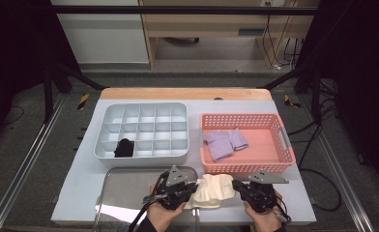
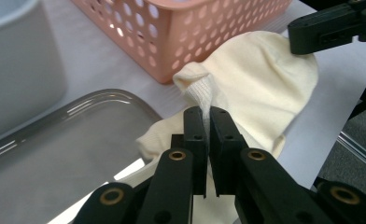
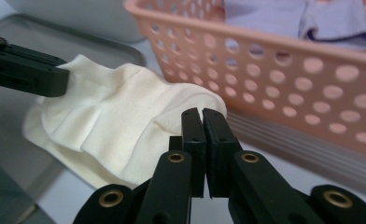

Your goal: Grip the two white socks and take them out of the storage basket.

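Cream sock (image 1: 212,191) stretched between two grippers, just in front of the pink basket (image 1: 245,166).

Left gripper (image 1: 193,186) held low from the near edge, jaws pressed onto the ribbed cuff; right gripper (image 1: 236,185) likewise level, jaws pinching the opposite end. Sock partly over the rim of the metal tray (image 1: 124,193), left of the basket's front corner. Grey divided organiser (image 1: 141,130) left of the basket, black item (image 1: 123,148) in a front cell. Lilac socks (image 1: 225,141) inside the basket. Bare tabletop right of the basket.
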A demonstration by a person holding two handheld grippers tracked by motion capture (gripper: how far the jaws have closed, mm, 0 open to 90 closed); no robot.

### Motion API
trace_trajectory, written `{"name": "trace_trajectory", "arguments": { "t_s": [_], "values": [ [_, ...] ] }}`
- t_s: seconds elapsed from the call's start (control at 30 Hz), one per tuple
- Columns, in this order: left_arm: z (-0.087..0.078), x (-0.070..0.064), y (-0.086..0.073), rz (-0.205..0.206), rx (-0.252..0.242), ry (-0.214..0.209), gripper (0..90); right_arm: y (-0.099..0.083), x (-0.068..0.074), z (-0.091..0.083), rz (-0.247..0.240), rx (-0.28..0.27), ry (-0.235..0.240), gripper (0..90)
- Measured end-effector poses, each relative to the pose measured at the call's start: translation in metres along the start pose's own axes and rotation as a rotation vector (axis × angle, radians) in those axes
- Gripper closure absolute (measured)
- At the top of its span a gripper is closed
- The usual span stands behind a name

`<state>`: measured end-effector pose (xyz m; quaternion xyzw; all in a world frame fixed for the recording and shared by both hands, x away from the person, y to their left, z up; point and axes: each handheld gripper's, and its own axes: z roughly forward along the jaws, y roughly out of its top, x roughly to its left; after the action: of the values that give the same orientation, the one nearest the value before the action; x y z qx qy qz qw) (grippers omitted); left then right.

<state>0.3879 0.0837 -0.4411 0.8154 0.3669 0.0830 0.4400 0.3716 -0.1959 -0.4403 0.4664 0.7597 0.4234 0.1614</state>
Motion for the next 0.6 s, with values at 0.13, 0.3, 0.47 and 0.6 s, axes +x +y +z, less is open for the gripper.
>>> {"name": "trace_trajectory", "arguments": {
  "t_s": [0.13, 0.3, 0.47, 0.6],
  "values": [
    [-0.018, 0.01, -0.006, -0.002, 0.002, 0.011, 85.8, 0.003, 0.016, 0.0, -0.013, -0.006, 0.039, 88.4],
    [-0.028, 0.019, -0.018, -0.008, 0.027, 0.025, 85.7, 0.001, 0.027, 0.009, -0.031, 0.014, 0.062, 88.4],
    [-0.024, 0.026, -0.032, -0.012, 0.06, 0.043, 85.6, -0.005, 0.034, 0.025, -0.036, 0.06, 0.072, 88.3],
    [-0.019, 0.025, -0.035, -0.001, 0.069, 0.055, 85.5, -0.009, 0.032, 0.031, -0.04, 0.082, 0.063, 88.2]
  ]
}}
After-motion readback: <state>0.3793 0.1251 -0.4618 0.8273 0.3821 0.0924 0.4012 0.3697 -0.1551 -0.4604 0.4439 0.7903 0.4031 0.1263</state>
